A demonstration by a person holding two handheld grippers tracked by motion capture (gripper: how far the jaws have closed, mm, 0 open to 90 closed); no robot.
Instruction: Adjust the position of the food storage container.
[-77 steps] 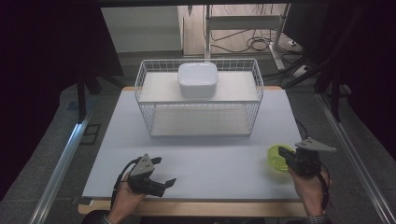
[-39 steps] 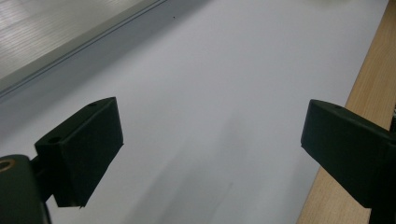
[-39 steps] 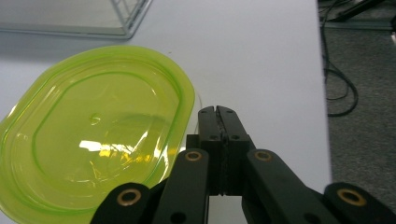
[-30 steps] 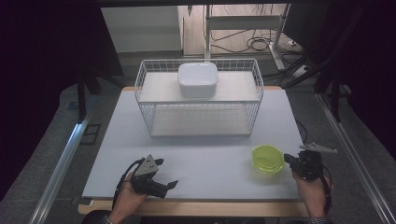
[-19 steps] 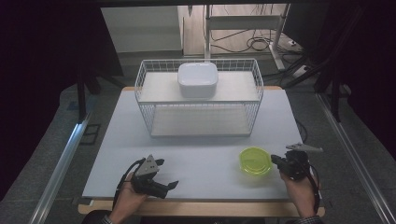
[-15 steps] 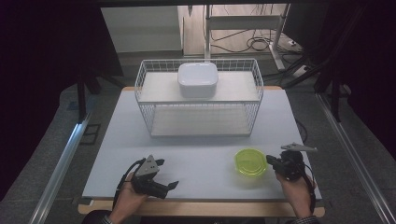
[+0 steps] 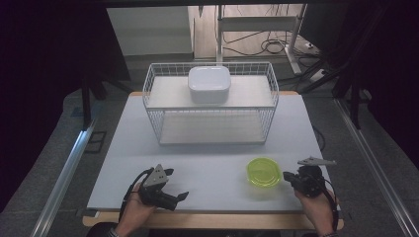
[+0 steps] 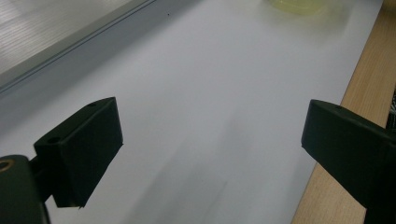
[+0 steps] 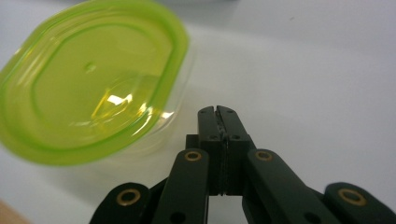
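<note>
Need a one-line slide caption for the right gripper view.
Right gripper, jaws shut and empty, beside a green-lidded clear container on the white table.

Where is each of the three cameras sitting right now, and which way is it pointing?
High view: above the person's side, looking forward and down at the table, wire rack and white box; both hands with left gripper and right gripper.
Left gripper view: on the left gripper, facing across the table; jaws wide apart.
Right gripper view: on the right gripper, jaws together beside the green-lidded container.
All three share that container.
</note>
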